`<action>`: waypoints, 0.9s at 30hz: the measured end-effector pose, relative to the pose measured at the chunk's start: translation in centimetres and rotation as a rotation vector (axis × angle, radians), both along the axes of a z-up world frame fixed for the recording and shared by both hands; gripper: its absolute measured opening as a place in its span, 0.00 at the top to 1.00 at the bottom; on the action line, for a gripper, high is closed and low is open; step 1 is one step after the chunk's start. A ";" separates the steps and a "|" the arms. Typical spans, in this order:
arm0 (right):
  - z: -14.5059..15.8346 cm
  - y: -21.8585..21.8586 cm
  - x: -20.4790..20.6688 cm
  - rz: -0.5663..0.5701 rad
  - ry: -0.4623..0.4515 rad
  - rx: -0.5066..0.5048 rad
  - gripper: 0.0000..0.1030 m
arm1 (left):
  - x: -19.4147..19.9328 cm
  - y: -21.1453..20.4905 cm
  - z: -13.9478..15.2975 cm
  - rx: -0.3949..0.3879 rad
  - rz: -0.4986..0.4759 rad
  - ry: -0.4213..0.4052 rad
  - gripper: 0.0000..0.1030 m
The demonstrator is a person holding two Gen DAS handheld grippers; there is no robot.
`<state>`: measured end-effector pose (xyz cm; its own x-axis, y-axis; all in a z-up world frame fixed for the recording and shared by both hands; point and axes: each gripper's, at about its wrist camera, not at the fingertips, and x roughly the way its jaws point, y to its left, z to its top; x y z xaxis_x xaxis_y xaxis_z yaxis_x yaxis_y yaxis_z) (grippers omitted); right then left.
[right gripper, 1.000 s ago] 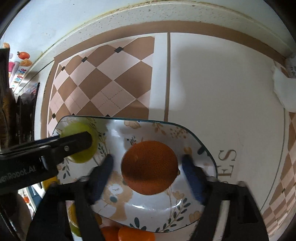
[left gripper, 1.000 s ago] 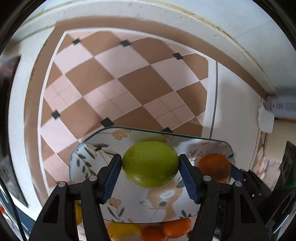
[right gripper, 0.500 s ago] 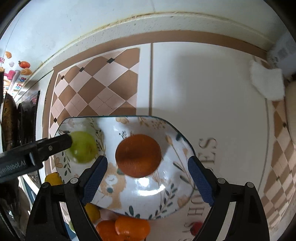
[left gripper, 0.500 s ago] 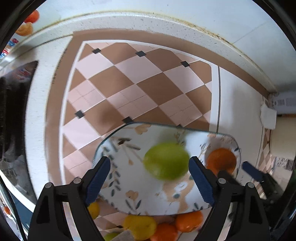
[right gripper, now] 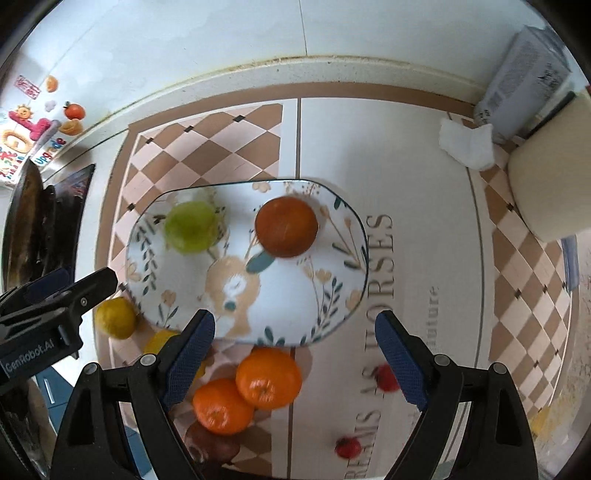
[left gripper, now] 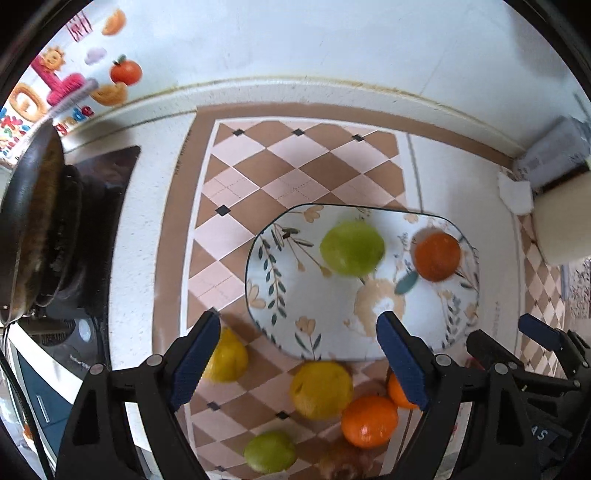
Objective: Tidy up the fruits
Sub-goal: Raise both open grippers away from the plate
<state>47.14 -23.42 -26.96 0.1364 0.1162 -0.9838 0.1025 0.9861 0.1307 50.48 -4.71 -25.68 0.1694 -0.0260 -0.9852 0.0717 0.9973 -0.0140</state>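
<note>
On left claw (right gripper: 55, 295) body "GenRobot.AI", mat (right gripper: 384, 258) lettering "HORSES", both claws released, right claw (right gripper: 295, 354) empty

Checkered brown mat (left gripper: 295, 170) on speckled white counter (left gripper: 147, 229) (daylit), white tiled wall (right gripper: 258, 33) behind

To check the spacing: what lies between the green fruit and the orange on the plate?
Only bare plate between green fruit and orange, per right wrist view.
</note>
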 end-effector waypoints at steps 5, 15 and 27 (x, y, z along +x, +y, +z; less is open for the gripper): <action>2.4 0.8 -2.9 -0.022 -0.045 -0.006 0.12 | -2.9 0.1 3.6 0.005 -0.043 -0.083 0.16; 9.2 1.0 -8.6 -0.044 -0.178 -0.009 0.12 | -7.9 -0.1 8.3 -0.005 -0.102 -0.174 0.16; 14.8 1.4 -13.9 -0.033 -0.262 -0.002 0.12 | -12.9 0.7 13.1 -0.064 -0.077 -0.249 0.16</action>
<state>33.22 -22.02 -12.19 0.3906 0.1052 -0.9145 0.0975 0.9831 0.1548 37.57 -4.00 -12.58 0.4012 -0.1097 -0.9094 0.1570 0.9863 -0.0497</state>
